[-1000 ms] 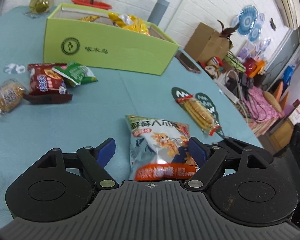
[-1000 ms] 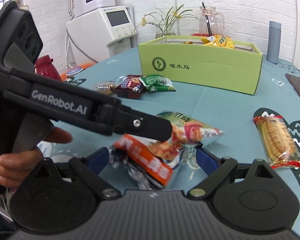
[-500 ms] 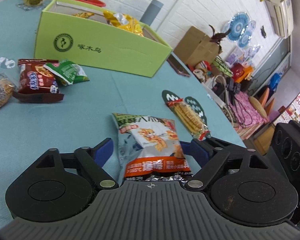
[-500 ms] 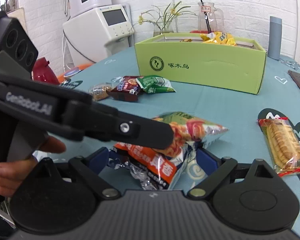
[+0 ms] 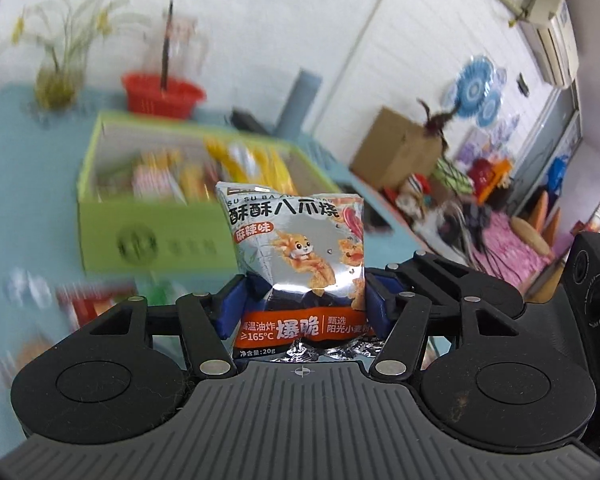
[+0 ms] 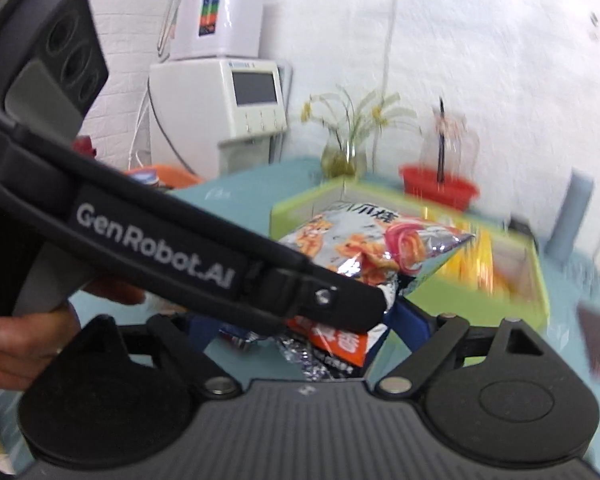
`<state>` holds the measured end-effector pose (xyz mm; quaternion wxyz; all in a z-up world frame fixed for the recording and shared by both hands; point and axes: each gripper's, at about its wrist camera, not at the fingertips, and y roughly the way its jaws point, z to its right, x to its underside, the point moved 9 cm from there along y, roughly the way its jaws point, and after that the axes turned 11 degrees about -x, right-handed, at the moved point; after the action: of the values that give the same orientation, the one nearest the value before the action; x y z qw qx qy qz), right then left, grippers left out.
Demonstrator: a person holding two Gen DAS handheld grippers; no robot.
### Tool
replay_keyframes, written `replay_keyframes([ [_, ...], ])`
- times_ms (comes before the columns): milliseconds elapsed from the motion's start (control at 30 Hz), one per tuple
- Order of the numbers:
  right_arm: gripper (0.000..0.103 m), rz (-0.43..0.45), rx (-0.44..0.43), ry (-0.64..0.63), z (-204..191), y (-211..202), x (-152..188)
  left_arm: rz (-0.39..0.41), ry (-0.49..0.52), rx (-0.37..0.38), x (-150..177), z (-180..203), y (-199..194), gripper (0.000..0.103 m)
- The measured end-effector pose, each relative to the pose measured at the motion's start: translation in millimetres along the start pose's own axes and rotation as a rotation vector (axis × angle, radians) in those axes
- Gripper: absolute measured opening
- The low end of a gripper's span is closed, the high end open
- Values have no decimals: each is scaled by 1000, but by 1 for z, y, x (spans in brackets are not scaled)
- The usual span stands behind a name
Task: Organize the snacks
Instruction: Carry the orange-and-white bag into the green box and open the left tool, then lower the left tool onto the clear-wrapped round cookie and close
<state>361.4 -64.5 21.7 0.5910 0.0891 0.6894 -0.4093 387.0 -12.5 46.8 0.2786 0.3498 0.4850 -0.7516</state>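
One silver snack packet (image 5: 296, 256) sits clamped in our left gripper (image 5: 300, 304), its jaws having just closed.
We carry it level over the green box (image 5: 156, 236) ahead; our right gripper (image 6: 300, 332) gapes wide beside it.

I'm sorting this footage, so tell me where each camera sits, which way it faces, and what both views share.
Left wrist: sits on the left tongs, facing along their fingers toward the green box; blue pads pinch the snack bag.
Right wrist: sits on the right tongs, facing the green box; the left tongs cross the view, a hand on their handle.
Shared: snack bag, green box, red basket.
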Motion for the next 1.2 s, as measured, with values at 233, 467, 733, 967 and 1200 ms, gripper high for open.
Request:
replay_keyframes([
  [233, 90, -3, -38, -14, 59, 87, -62, 39, 53, -148, -80, -51, 58, 45],
  [467, 93, -37, -48, 84, 94, 122, -52, 7, 4, -193, -90, -96, 96, 65],
  [733, 93, 76, -30, 75, 63, 43, -49, 115, 39, -170, -77, -79, 30, 74],
  [967, 94, 17, -124, 159, 4, 23, 3, 107, 46, -220, -23, -78, -12, 79],
  [1200, 94, -72, -260, 203, -53, 43, 34, 23, -93, -372, 36, -140, -30, 78],
])
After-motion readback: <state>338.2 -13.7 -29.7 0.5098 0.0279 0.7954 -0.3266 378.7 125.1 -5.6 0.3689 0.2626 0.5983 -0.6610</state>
